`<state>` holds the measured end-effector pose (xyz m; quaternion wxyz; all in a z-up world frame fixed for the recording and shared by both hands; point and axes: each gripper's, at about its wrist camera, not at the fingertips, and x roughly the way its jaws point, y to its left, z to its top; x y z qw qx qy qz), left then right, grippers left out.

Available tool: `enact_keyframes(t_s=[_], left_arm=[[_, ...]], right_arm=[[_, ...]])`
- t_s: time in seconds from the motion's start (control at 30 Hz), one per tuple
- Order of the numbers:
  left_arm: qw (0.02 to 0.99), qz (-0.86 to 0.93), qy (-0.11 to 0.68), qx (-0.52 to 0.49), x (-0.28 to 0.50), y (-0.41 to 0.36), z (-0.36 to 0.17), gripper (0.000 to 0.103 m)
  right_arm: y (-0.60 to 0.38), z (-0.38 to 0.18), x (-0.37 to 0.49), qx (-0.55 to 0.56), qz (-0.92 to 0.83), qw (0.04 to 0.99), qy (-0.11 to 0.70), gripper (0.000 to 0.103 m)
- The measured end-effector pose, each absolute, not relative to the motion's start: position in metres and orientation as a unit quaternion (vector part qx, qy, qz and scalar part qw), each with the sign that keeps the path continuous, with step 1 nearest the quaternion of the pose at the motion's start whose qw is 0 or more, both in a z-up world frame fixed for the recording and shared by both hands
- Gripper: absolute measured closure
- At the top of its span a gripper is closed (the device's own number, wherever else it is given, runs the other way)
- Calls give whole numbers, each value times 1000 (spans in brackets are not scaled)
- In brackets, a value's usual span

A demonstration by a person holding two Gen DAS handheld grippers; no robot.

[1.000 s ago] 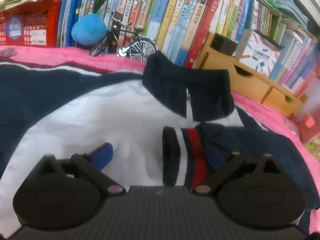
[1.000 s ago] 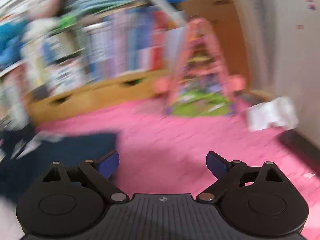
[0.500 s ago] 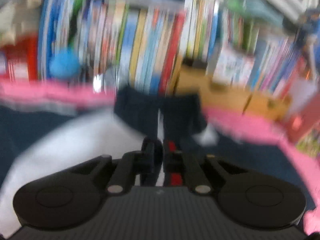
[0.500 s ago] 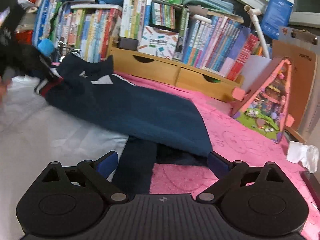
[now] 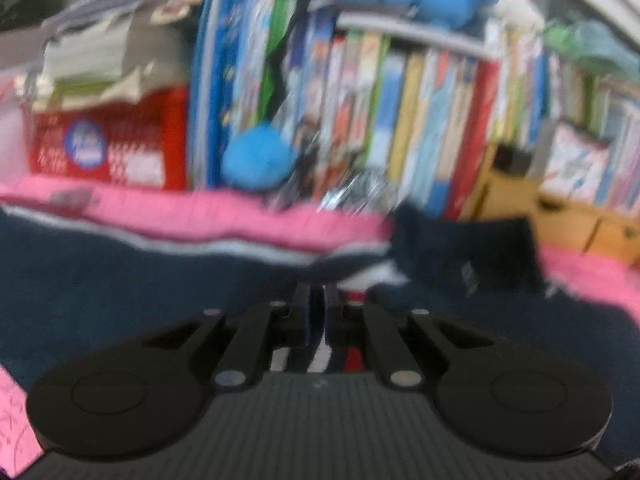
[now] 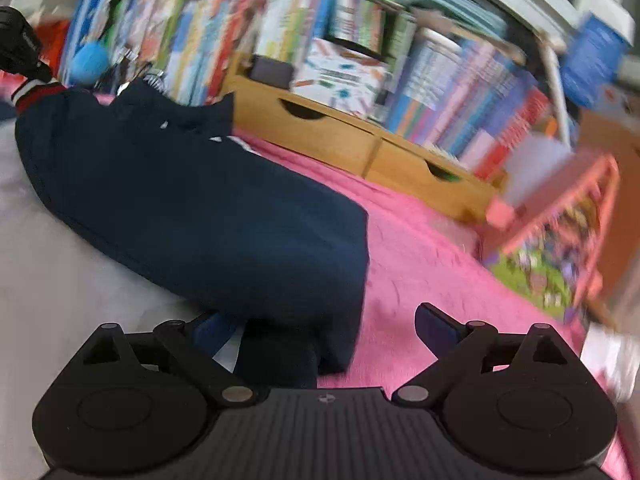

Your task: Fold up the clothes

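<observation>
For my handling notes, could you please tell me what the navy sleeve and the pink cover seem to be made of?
Navy sleeve: soft matte knit, probably cotton jersey; it drapes limply, with a ribbed striped cuff. Pink cover: fuzzy, fleece-like fabric, judging by its napped, creased surface.

A pink blanket [image 6: 416,248] covers the surface. On it lie a navy-and-white shirt [image 6: 208,216], a wooden drawer unit [image 6: 360,148] holding books, and a pink toy house [image 6: 560,240].
</observation>
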<state>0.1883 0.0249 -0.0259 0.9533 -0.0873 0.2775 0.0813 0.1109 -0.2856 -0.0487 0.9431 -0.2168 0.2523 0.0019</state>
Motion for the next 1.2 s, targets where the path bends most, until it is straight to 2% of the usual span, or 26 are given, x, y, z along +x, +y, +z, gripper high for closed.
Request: enact_keyframes(t_s=[0.2,0.33,0.43,0.47,0.53,0.63,0.7,0.77,0.93,1.03,1.17,1.2], left_arm=[[940,110,313,-74,189,42,-50,96],[940,108,313,-79,189,48,-48,96],[940,73,307,-128,178,52,-36,96],[941,54,304,-141,174,51,-32,93],[933,25,322,-159,172,46,-32,76],[921,-4,343,-185,170,38,-37,61],[919,-4,339,-199,171,34,-41,40],[916,-18,332,-226,167,39,-36,29],[902,-52,313,-292,156,51,-24,29],[892,-72,303,-327,151,57,-17,21],[899,-59,353,-251,172,15,-39,19],[911,-52,340,-228,174,4,-42,12]], right_arm=[[-324,-52,130,-250,-86,931,249,4],[-350,-53,129,-221,-85,934,268,2],[-337,-49,118,-244,-70,934,253,4],[-331,-48,114,-254,-59,933,248,4],[-319,-49,108,-276,-48,930,239,4],[-310,-51,108,-291,-51,926,233,3],[-309,-50,108,-283,-50,928,238,3],[-310,-50,108,-279,-51,928,241,3],[-312,-51,109,-271,-51,930,245,3],[-312,-52,109,-268,-51,930,244,3],[-310,-53,109,-273,-54,929,242,3],[-309,-53,109,-274,-55,929,241,3]])
